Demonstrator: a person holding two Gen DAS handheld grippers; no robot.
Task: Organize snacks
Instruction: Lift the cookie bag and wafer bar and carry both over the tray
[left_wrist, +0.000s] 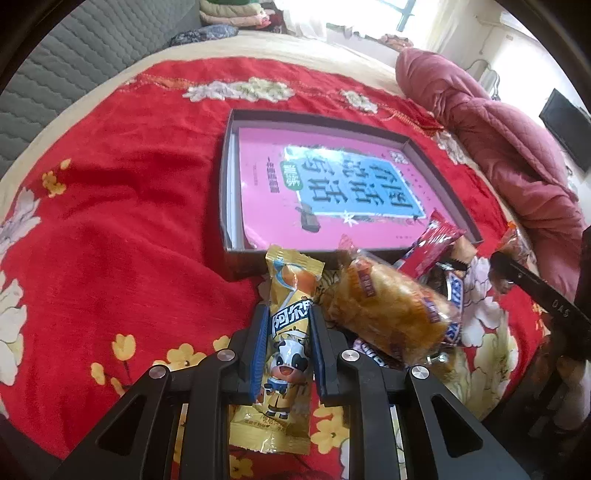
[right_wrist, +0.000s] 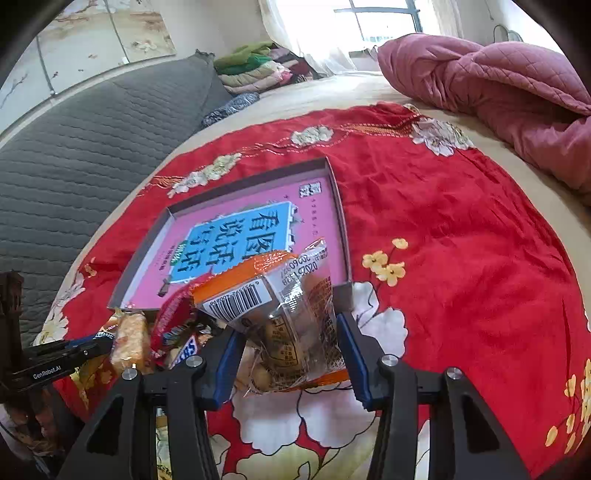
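Observation:
My left gripper (left_wrist: 287, 314) is shut on a yellow candy packet with a cartoon cow (left_wrist: 290, 332), held above the red cloth just before the shallow dark box (left_wrist: 227, 177) that holds a pink book (left_wrist: 314, 192). My right gripper (right_wrist: 286, 325) is shut on a clear and orange pastry packet with a barcode (right_wrist: 280, 306), near the box's near corner (right_wrist: 345, 291). A pile of snacks lies beside the box: a clear-wrapped golden pastry (left_wrist: 388, 310), a red packet (left_wrist: 436, 247) and a Snickers bar (right_wrist: 184, 350).
A red floral cloth (right_wrist: 461, 240) covers the bed. A pink quilt (right_wrist: 498, 96) lies at the right, a grey padded headboard (right_wrist: 92, 140) at the left. Folded clothes (right_wrist: 255, 66) sit at the far end. The left gripper shows in the right wrist view (right_wrist: 62, 354).

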